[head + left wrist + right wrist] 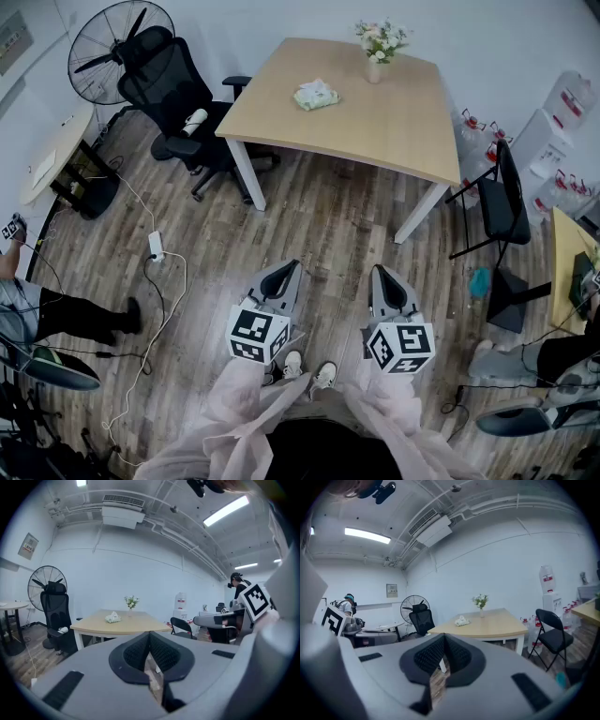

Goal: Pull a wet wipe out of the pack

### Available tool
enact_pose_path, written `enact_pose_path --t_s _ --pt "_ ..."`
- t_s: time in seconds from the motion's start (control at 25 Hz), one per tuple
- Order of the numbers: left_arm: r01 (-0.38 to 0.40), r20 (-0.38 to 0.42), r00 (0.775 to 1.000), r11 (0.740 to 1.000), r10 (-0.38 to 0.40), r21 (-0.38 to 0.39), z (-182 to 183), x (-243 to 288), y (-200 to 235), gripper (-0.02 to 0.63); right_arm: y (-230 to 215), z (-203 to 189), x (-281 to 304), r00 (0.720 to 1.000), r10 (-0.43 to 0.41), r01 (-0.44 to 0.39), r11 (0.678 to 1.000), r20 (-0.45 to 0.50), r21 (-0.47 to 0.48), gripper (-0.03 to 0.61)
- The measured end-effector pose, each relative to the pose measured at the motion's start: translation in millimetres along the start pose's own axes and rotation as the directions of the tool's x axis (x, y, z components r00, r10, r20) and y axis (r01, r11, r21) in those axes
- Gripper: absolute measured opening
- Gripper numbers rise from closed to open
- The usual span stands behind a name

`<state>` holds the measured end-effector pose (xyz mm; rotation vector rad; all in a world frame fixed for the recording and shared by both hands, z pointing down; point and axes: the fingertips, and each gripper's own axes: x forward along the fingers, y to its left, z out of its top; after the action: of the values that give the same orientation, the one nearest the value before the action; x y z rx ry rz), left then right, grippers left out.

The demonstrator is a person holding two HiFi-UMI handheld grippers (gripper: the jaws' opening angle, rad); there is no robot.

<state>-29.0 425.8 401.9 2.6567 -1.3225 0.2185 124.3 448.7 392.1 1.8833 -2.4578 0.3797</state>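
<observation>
One light wooden square table with white legs (394,122) stands at the far side of the room. Black mesh office chair (173,84) is off its left corner, round black pedestal fan (105,47) beyond that, black folding chair (502,192) on the table's right. Left gripper (291,267) and right gripper (380,272) are near, side by side, aimed roughly at the table. Both have jaws closed tip to tip with nothing between. Pale green soft wet wipe pack (316,95) lies on the tabletop's left part, well apart from both grippers. Small vase of white flowers (378,45) stands at the far edge, right of the pack.
</observation>
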Motion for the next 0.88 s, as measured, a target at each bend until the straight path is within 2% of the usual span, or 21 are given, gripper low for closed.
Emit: enact_pose_path --t_s 0.28,0.88 --pt "0.005 0.026 1.0 1.0 -0.005 0.003 4 -34 4 0.012 29 6 -17 1.0 0.0 0.0 1.0 0.021 -0.009 0.009" --pt "0.048 0.076 0.996 0.998 -0.051 0.034 17 -33 16 0.011 48 15 -2 0.998 -0.027 0.028 0.999 0.051 -0.02 0.011"
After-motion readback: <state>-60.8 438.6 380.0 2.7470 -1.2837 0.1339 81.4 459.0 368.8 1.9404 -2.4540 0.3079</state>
